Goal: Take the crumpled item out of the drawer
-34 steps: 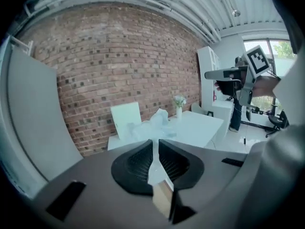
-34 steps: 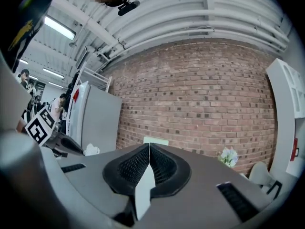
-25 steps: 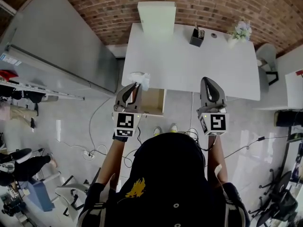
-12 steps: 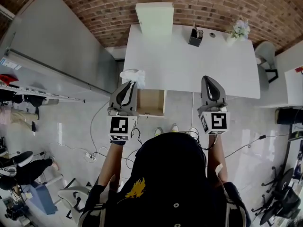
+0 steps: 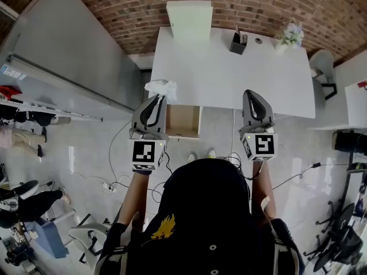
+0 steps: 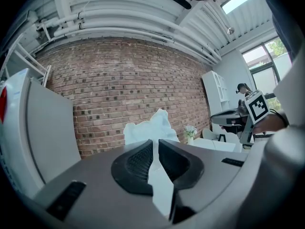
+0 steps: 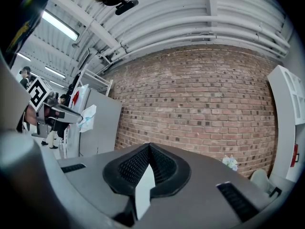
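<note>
Left gripper (image 5: 158, 98): jaws closed on the crumpled item; the left gripper view shows the two pads pinching a strip of the white material between them.
Crumpled item (image 5: 161, 89): white, tissue-like, bunched beyond the tips of the left jaws. It is outside the drawer, held up in the air. In the head view it appears at the front left corner of the table.
Drawer (image 5: 183, 122): pulled out from under the front edge of the table, with its brown interior exposed. It lies just right of the left gripper and below the crumpled item in the head view.
Right gripper (image 5: 253, 95): jaws closed, pads together, with nothing between them. It is held at the front edge of the table, well apart from the left gripper.
Table (image 5: 229, 79): white top set against a brick wall (image 5: 132, 4).
Pen holder (image 5: 238, 43): dark, standing near the rear edge of the table.
Flowers (image 5: 291, 36): small bunch at the rear right corner of the table.
White box (image 5: 189, 19): standing at the rear left of the table.
Grey cabinet (image 5: 69, 56): large, on the floor to the left of the table.
</note>
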Demonstrator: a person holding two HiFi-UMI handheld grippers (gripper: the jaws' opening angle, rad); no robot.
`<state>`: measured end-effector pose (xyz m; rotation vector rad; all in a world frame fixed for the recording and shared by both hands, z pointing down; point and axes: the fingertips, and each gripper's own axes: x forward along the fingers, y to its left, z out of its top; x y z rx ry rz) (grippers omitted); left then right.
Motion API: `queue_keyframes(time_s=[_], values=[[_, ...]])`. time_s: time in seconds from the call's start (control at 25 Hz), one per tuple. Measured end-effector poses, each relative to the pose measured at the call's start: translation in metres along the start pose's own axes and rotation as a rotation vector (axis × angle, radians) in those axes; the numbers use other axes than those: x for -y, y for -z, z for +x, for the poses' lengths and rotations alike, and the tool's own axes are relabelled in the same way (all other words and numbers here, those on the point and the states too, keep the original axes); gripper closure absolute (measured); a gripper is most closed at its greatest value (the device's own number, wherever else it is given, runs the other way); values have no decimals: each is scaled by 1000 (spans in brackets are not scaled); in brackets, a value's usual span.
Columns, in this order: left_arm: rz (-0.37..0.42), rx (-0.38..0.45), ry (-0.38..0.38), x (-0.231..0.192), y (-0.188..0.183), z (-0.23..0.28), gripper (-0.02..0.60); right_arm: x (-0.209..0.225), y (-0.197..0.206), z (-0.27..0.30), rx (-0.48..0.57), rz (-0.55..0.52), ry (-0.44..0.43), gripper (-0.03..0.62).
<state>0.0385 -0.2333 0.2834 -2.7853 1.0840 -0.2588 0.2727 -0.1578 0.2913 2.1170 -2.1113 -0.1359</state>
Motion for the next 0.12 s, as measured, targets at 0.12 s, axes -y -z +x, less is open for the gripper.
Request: queue_keyframes(time_s=[0.12], values=[[-2, -4, -3, -2, 3, -4, 531, -3, 1, 1, -6, -11, -8, 566]])
